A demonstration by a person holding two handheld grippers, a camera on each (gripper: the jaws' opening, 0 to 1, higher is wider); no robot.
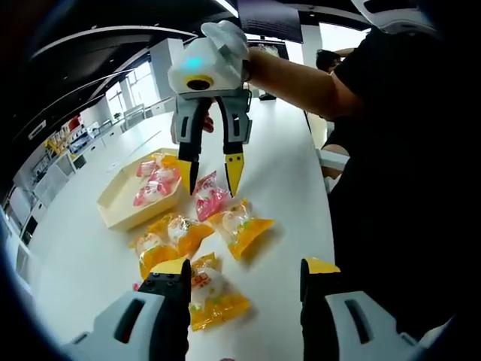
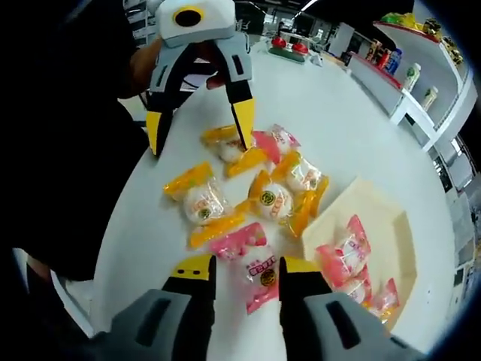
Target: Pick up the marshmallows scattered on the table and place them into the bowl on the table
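Several yellow and pink wrapped marshmallow packets lie in a cluster on the white table (image 2: 338,113). My right gripper (image 2: 246,267) is open, with a pink packet (image 2: 255,272) lying between its jaw tips. From the left gripper view, the right gripper (image 1: 210,174) hangs just above that pink packet (image 1: 209,197). My left gripper (image 1: 246,269) is open over a yellow packet (image 1: 210,295). It shows as the left gripper (image 2: 199,126) above the cluster's far side. A cream tray (image 1: 120,207) holds a few pink packets (image 2: 342,257).
A person in black stands at the table's long edge (image 1: 319,226), with a bare forearm (image 1: 301,79) reaching over it. Shelves with bottles (image 2: 421,83) run along one side. Red items (image 2: 289,45) sit at the table's far end. Bare tabletop (image 1: 83,263) lies beside the tray.
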